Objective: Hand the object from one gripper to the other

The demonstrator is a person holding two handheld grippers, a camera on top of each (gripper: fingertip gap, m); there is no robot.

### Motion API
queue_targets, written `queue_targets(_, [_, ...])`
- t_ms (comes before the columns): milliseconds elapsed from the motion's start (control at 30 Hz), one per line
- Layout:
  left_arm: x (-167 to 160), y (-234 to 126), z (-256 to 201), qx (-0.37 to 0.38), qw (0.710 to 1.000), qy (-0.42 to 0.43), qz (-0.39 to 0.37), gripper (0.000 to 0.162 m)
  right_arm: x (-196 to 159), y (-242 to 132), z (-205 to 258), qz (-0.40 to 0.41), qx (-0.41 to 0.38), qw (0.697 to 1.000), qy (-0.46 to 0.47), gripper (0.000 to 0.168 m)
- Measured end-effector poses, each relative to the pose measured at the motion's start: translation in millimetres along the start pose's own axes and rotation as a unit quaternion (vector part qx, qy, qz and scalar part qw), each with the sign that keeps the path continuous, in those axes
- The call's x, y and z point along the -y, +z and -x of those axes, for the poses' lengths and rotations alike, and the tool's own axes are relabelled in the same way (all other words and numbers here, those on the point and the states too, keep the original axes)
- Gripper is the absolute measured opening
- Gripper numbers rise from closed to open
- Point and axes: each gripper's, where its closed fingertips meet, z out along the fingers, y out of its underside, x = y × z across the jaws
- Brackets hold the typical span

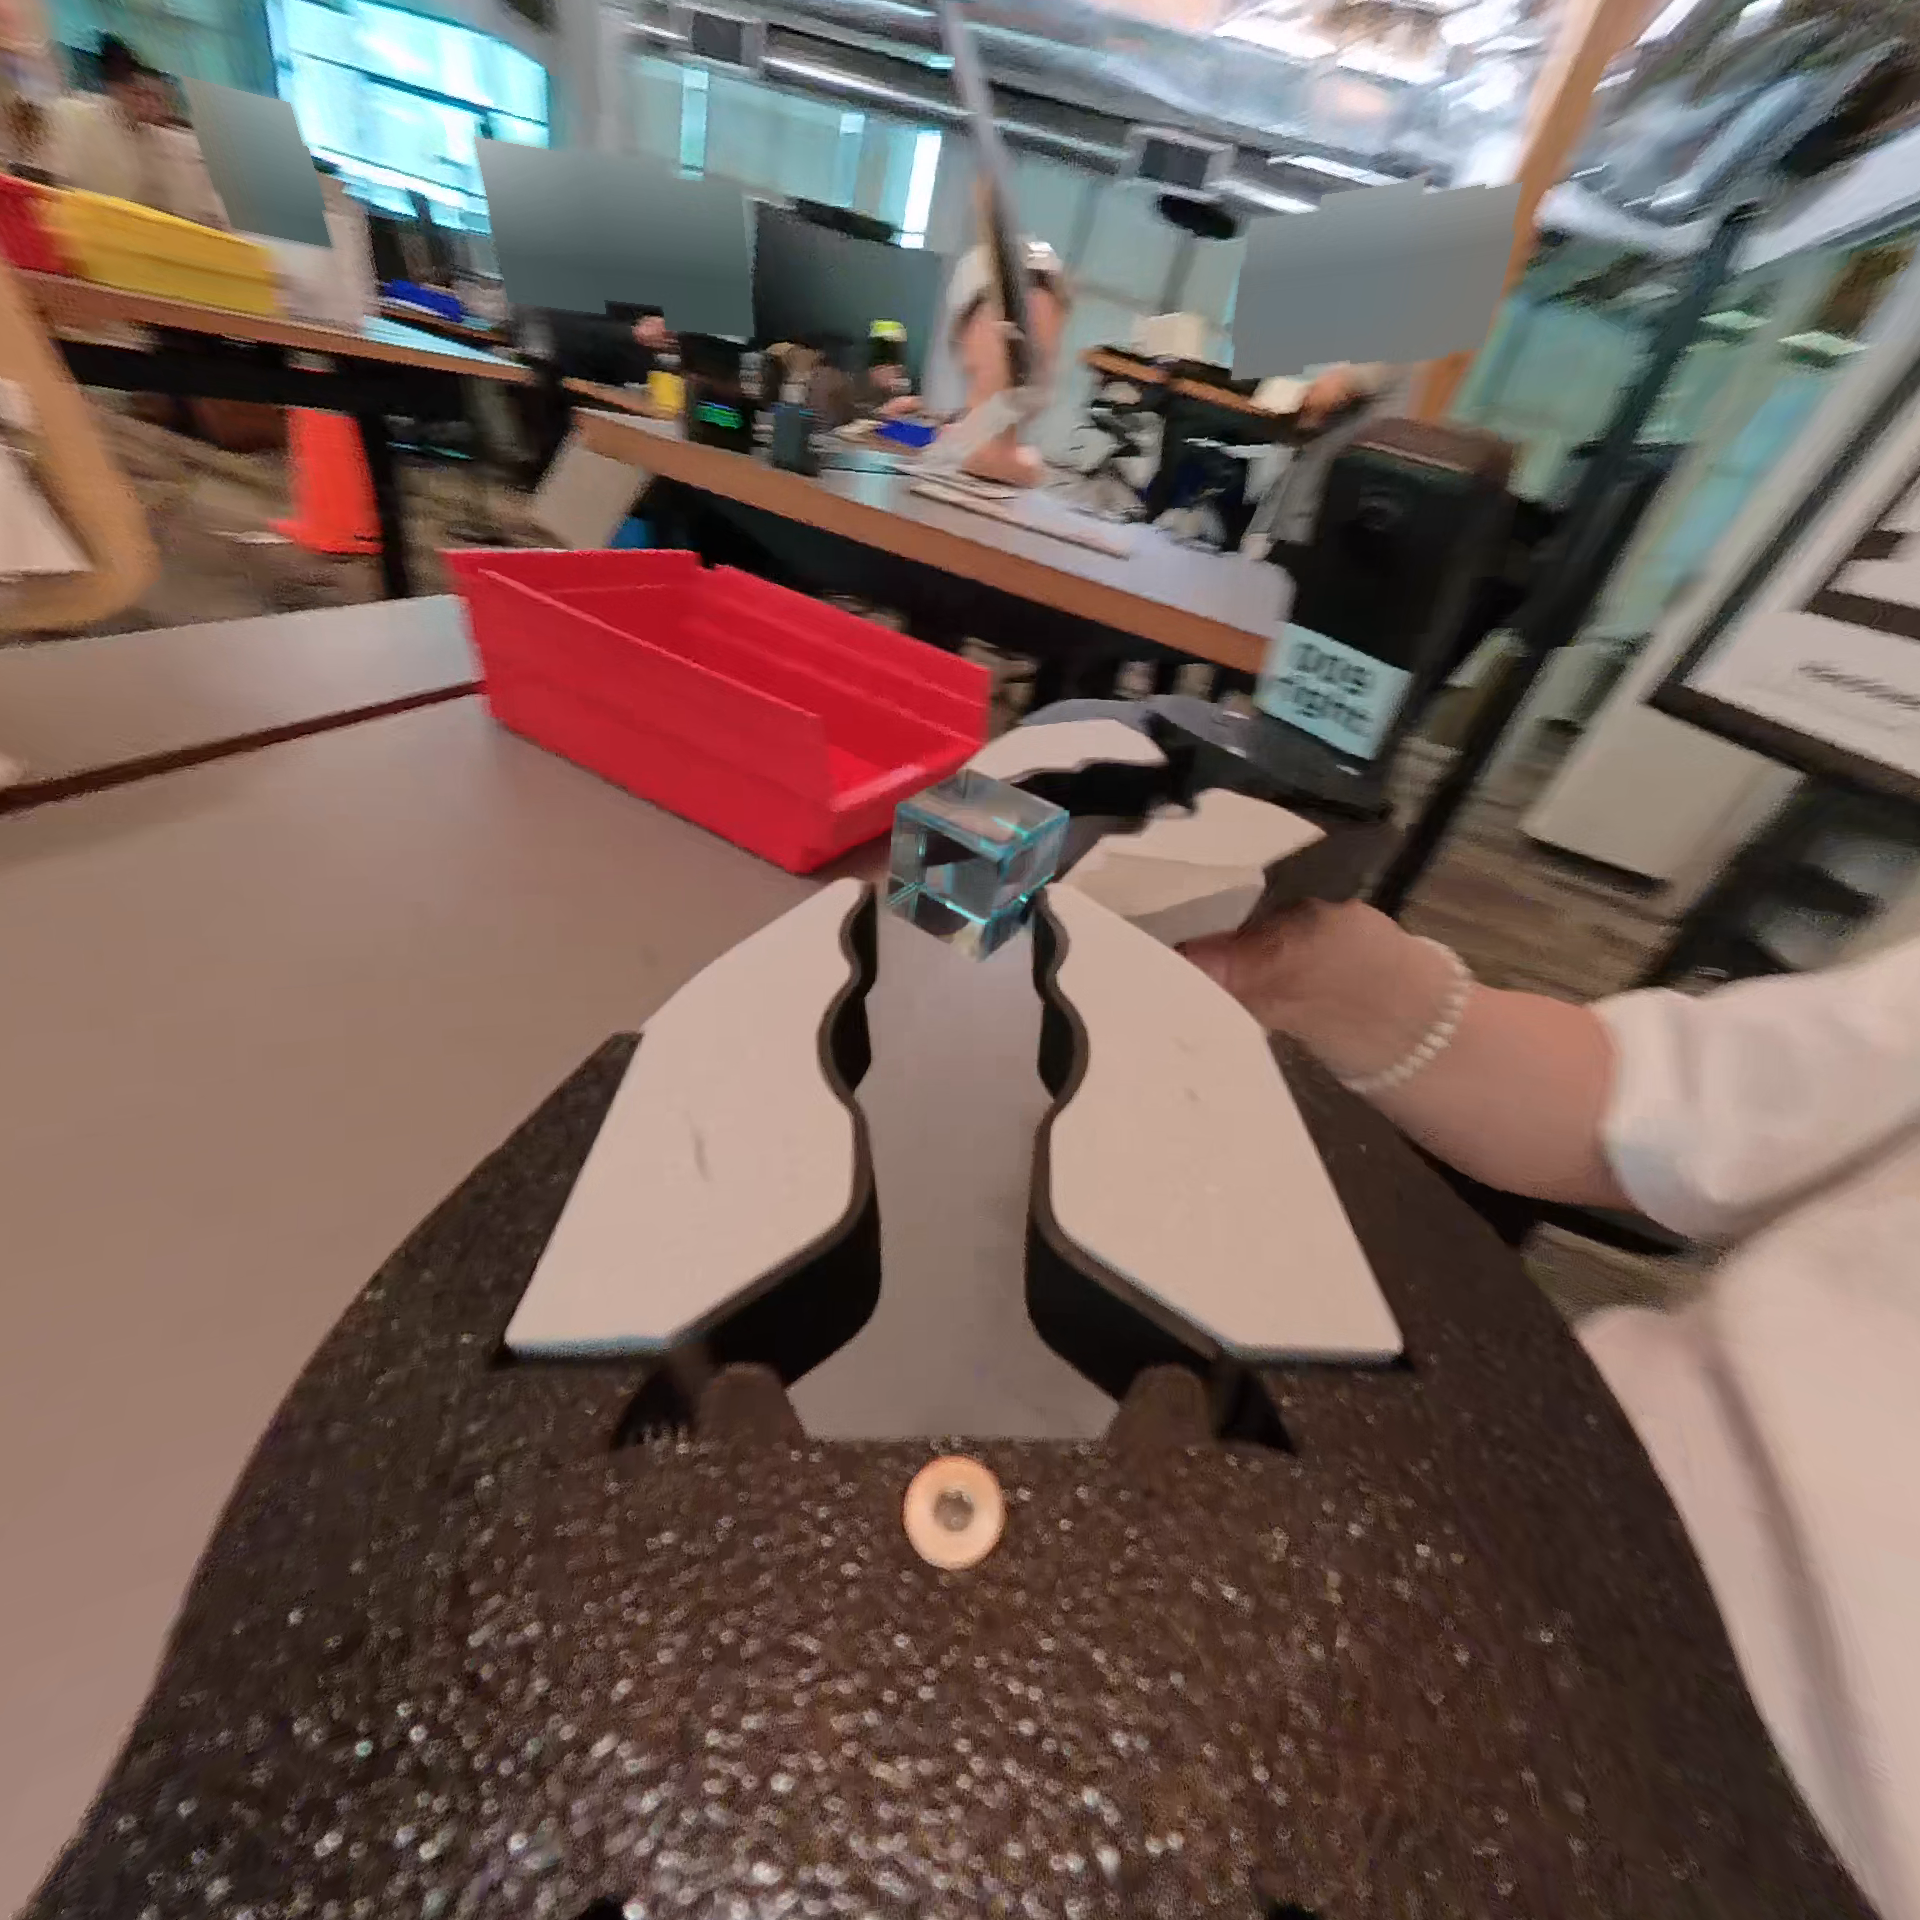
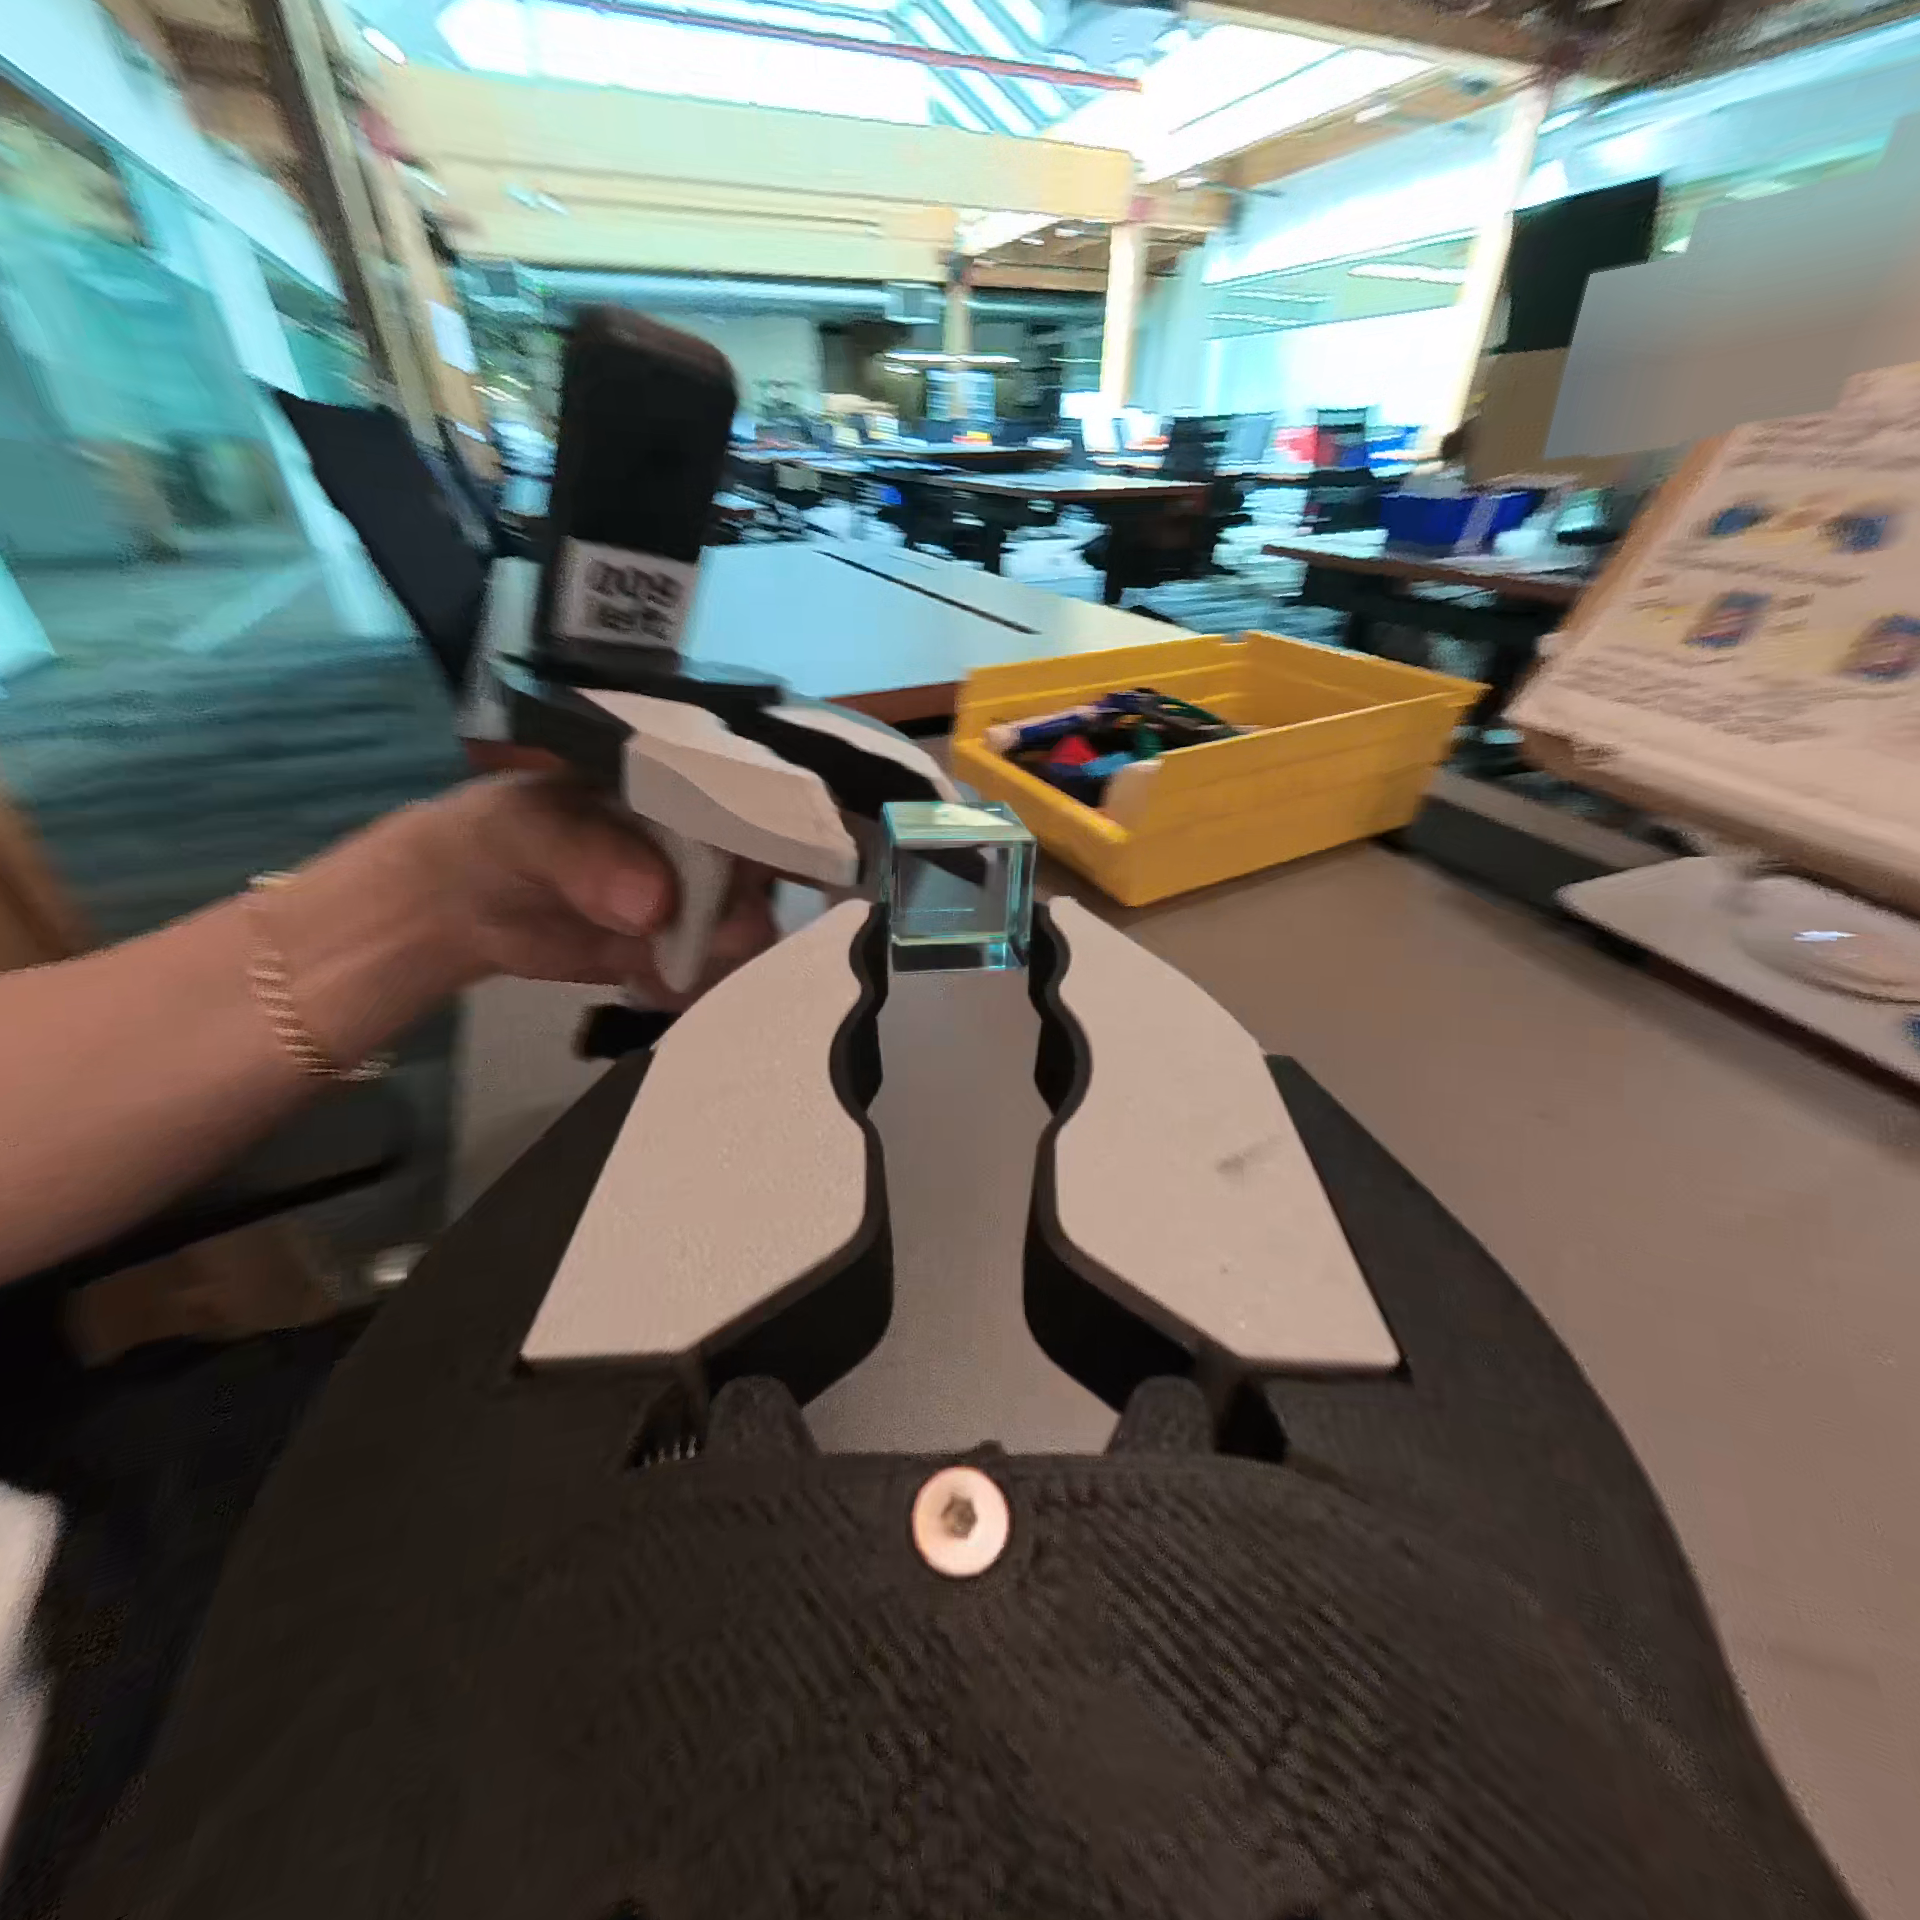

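Grey-padded right claw (image 2: 956,927): clenched on the glass cube (image 2: 957,883), one fingertip against each side face; the cube sits square between the very tips.
Left claw (image 1: 954,914): fingers set about a cube's width apart, and the cube hangs at their tips, slightly tilted in this view. Whether the pads press on it or only flank it I cannot tell.
Meeting of the claws: in the right wrist view the left claw comes in from the left, its near finger ending just beside the cube and its far finger passing behind it. In the left wrist view the right claw comes in from the right, its tips at the cube.
Cube's place: in the air above the grey table (image 1: 312,935), between both pairs of fingers.
Hands: the right hand (image 1: 1299,977) wears a pearl bracelet (image 1: 1423,1029) and a white sleeve; the left hand (image 2: 520,894) wears a gold chain bracelet (image 2: 291,1008).
Red bin (image 1: 727,686): on the table, far and left of the cube in the left wrist view.
Yellow bin (image 2: 1247,821): far and right of the cube in the right wrist view, holding mixed small items.
Printed board (image 2: 1714,644): leaning at the far right.
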Motion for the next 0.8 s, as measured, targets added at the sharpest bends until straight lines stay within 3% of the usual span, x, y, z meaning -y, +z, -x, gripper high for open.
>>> queue_targets(67, [9,3,2,0.053,0.998,0.018,-0.004,0.04,-2,-1,-12,0.013,-0.062,0.997,-0.046,0.026])
queue_targets(267, [1,18,8,0.209,0.977,0.021,0.045,0.045,-8,0,-20,0.028,-0.119,0.99,-0.066,0.026])
queue_targets(467, [-2,21,10,0.252,0.967,0.015,0.042,0.026,-11,1,-18,0.04,-0.137,0.984,-0.105,0.026])
queue_targets(600, [-2,19,11,0.23,0.972,0.027,0.042,0.026,-11,2,-17,0.044,-0.135,0.983,-0.119,0.025])
queue_targets(700, [3,17,7,0.191,0.98,0.041,0.033,0.026,-6,0,-12,0.038,-0.091,0.99,-0.099,0.025])
queue_targets(800, [12,12,-7,0.103,0.993,0.047,0.018,0.026,1,-9,-7,0.025,-0.007,1.0,-0.016,0.044])
